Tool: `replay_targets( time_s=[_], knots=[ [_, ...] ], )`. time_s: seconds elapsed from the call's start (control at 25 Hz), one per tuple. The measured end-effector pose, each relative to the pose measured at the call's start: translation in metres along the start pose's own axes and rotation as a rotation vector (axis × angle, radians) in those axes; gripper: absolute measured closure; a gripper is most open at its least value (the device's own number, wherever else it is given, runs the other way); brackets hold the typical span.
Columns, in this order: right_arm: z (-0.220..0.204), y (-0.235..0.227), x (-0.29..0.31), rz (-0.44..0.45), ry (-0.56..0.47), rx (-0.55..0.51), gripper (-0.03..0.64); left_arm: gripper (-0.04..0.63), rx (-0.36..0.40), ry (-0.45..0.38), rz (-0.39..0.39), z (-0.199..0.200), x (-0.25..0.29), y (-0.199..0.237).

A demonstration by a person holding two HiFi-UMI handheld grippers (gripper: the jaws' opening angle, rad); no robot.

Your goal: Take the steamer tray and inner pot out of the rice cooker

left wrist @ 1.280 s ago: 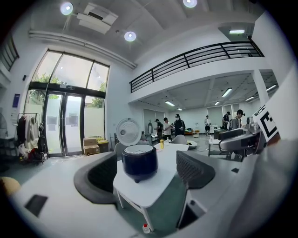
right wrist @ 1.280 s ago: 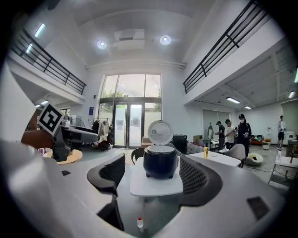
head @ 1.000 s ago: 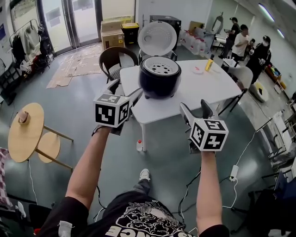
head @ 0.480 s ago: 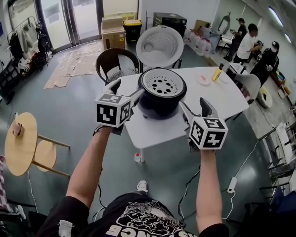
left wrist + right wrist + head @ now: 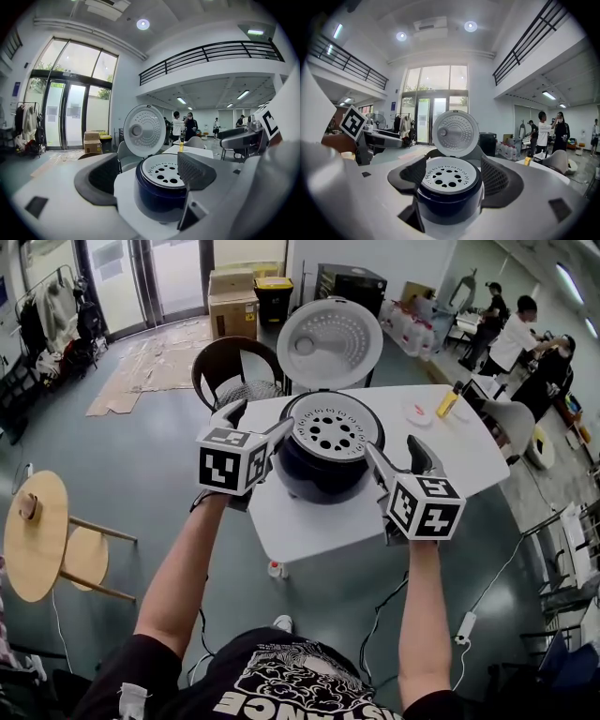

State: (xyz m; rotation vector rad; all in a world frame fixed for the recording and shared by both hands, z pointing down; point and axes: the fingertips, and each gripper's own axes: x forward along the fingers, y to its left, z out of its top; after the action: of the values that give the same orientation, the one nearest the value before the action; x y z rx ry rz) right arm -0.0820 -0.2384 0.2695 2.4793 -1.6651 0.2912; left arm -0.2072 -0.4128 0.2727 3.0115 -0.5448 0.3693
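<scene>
A dark blue rice cooker (image 5: 323,470) stands on a white table (image 5: 450,451) with its round lid (image 5: 330,343) tipped up and open. In its mouth sits the white steamer tray (image 5: 333,430), pierced with holes. The inner pot beneath it is hidden. My left gripper (image 5: 255,423) is held open just left of the cooker, apart from it. My right gripper (image 5: 396,454) is open at the cooker's right front, also apart from it. In each gripper view the cooker (image 5: 159,194) (image 5: 450,199) and tray (image 5: 164,172) (image 5: 449,174) lie ahead between wide, empty jaws.
A dark chair (image 5: 234,367) stands behind the table. A yellow bottle (image 5: 448,401) and a small white dish (image 5: 417,412) are at the table's far right. Round wooden side tables (image 5: 37,535) stand to the left. A small bottle (image 5: 273,569) and cables lie on the floor. People stand far right.
Both grippers have moved forward together up to the table. The cooker, far ahead a second ago, now sits between them. The jaws stayed open.
</scene>
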Motion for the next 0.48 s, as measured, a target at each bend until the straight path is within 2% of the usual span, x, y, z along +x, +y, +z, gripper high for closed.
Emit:
replay_targets(
  time_s=[0.24, 0.48],
  knots=[
    [0.002, -0.002, 0.029, 0.038, -0.018, -0.002, 0.256, 0.210, 0.001, -0.007, 0.022, 0.000, 0.018, 0.015],
    [-0.015, -0.012, 0.059, 0.096, -0.036, -0.030, 0.256, 0.210, 0.007, -0.016, 0.067, -0.017, 0.041, 0.020]
  ],
)
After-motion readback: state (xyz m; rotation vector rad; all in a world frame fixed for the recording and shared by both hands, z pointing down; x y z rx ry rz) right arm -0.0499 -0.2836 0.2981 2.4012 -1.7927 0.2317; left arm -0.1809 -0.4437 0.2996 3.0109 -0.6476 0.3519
